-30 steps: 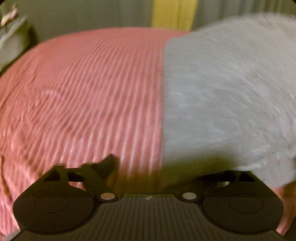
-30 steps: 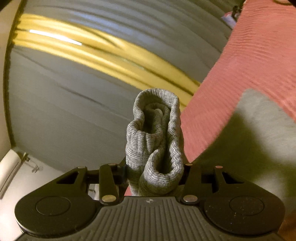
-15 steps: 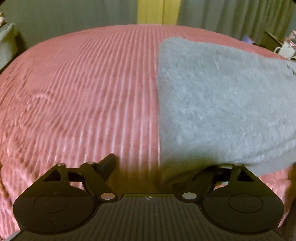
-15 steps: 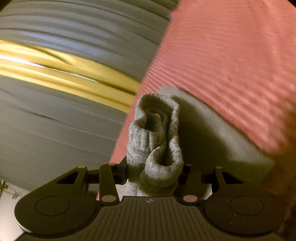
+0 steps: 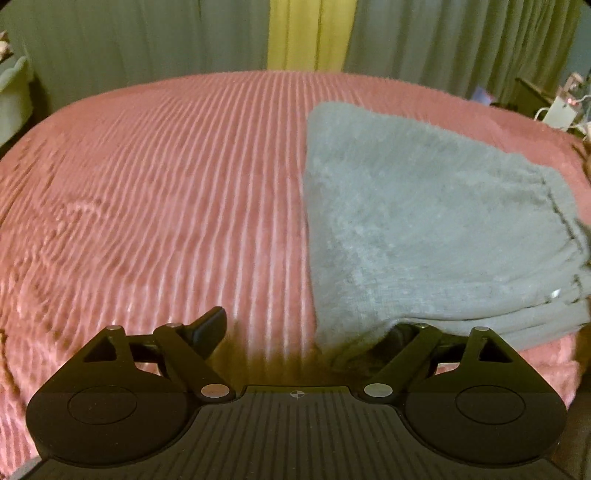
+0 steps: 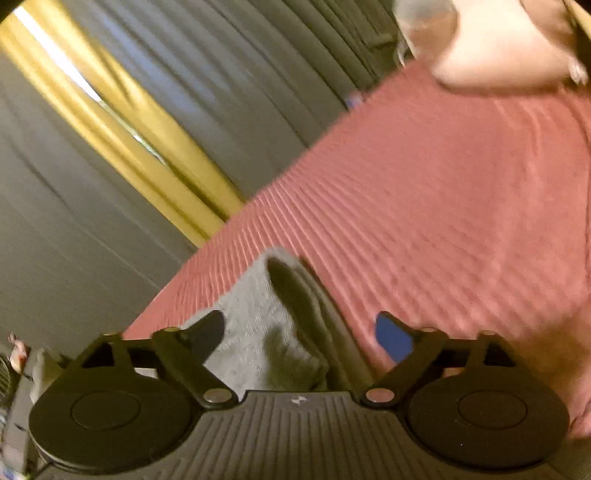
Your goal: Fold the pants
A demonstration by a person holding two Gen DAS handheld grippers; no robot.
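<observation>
Grey fleecy pants (image 5: 424, 229) lie folded on the right half of a pink ribbed bedspread (image 5: 166, 206), with the waistband layers stacked at the right edge. My left gripper (image 5: 306, 328) is open just above the bed at the pants' near corner. Its left finger (image 5: 210, 325) is over bare bedspread, and the right one is hidden under the draped fabric edge. In the right wrist view my right gripper (image 6: 299, 336) has its jaws opening. A loose fold of the pants (image 6: 266, 332) lies between them, and neither pad presses on it.
Grey curtains with a yellow strip (image 5: 310, 33) hang behind the bed. A side table with white items (image 5: 561, 107) stands at the far right. A pale blurred object (image 6: 498, 44) lies on the bedspread's far end in the right wrist view.
The right gripper has let go of the bunched grey cuff and its jaws have spread wide. It has dropped towards the bed. The left jaws have widened a little, and the pants lie flat.
</observation>
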